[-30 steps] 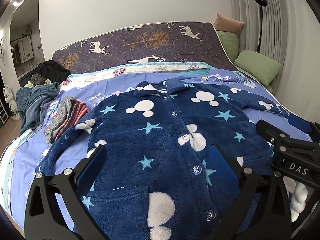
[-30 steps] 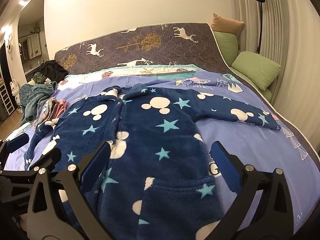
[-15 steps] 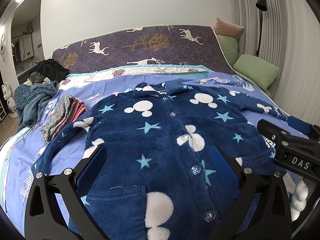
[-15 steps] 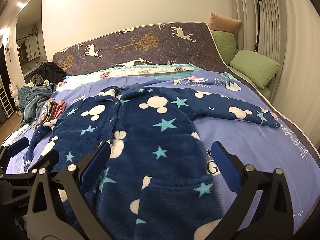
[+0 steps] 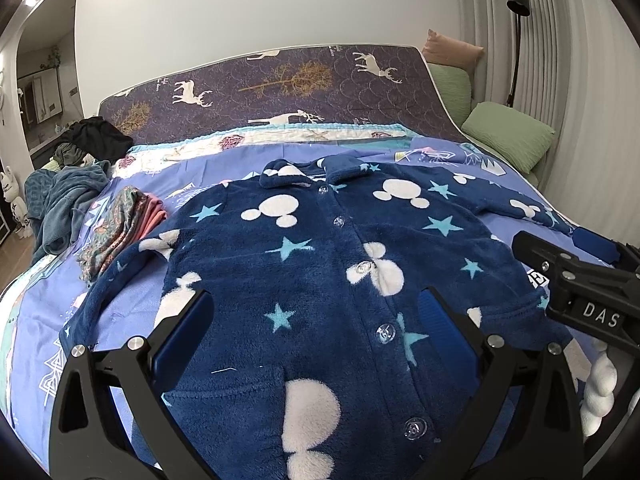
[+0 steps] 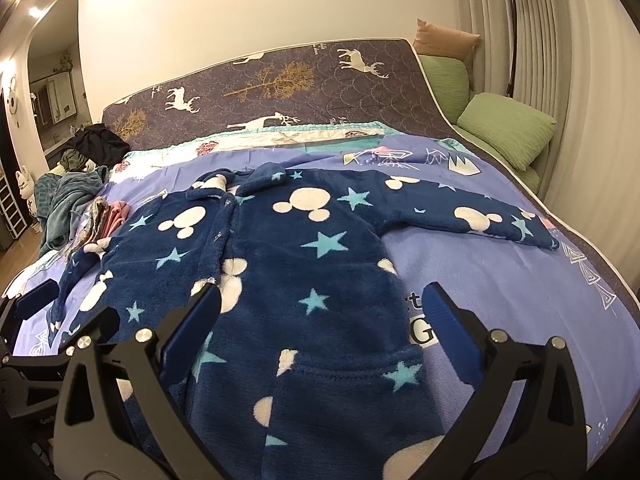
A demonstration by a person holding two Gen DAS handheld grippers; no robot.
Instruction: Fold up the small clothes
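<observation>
My fleece pajama top (image 5: 320, 264) lies flat, buttoned, on the bed sheet (image 6: 500, 280). My left gripper (image 5: 316, 320) and right gripper (image 6: 320, 316) hover spread, empty. I'd pinch 1 sleeve cuff (image 6: 536, 236), folding inward smoothly.

Green pillows (image 5: 508, 134), a floor lamp (image 5: 517, 4) and a deer-print mattress (image 5: 300, 84) behind.

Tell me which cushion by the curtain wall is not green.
The tan, peach-coloured cushion propped highest behind the mattress corner. The two cushions below it, one upright and one lying flat, are both green.
</observation>
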